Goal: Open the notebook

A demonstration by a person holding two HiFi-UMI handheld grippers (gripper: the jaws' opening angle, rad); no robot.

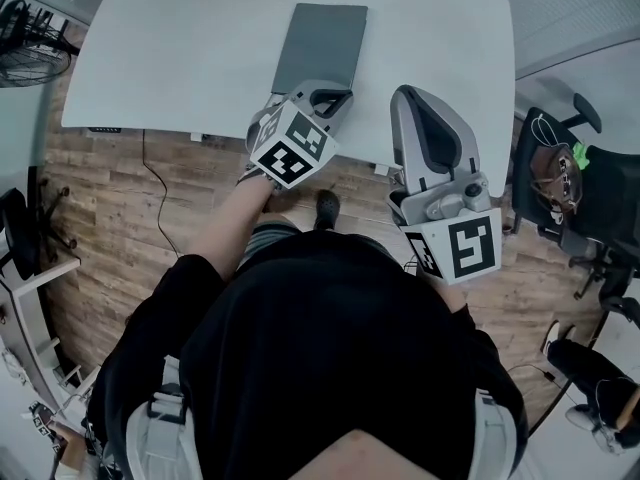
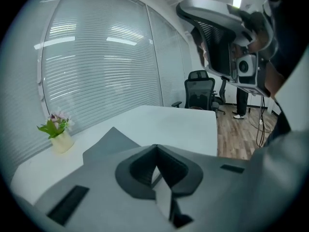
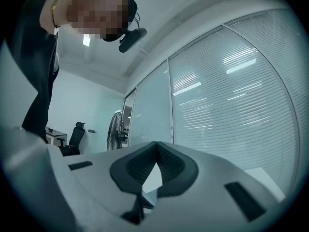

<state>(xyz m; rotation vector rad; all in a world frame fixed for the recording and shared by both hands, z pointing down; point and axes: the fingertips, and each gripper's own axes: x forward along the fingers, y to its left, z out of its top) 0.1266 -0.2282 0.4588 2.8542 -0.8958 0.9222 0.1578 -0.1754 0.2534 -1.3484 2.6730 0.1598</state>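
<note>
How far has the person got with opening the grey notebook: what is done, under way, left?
Done: nothing yet; the notebook lies closed, flat on the table. In hand: the left tongs, shut, sit at its near edge; whether they pinch the cover is unclear. The right tongs, also shut, wait alongside, empty. Left: lifting the cover open.

Head view overhead, gripper views low, forward

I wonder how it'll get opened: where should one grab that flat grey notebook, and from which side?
Probably its thin near edge, from the person's side: the grey notebook lies flat and closed on the white table, near the shut left gripper.
</note>
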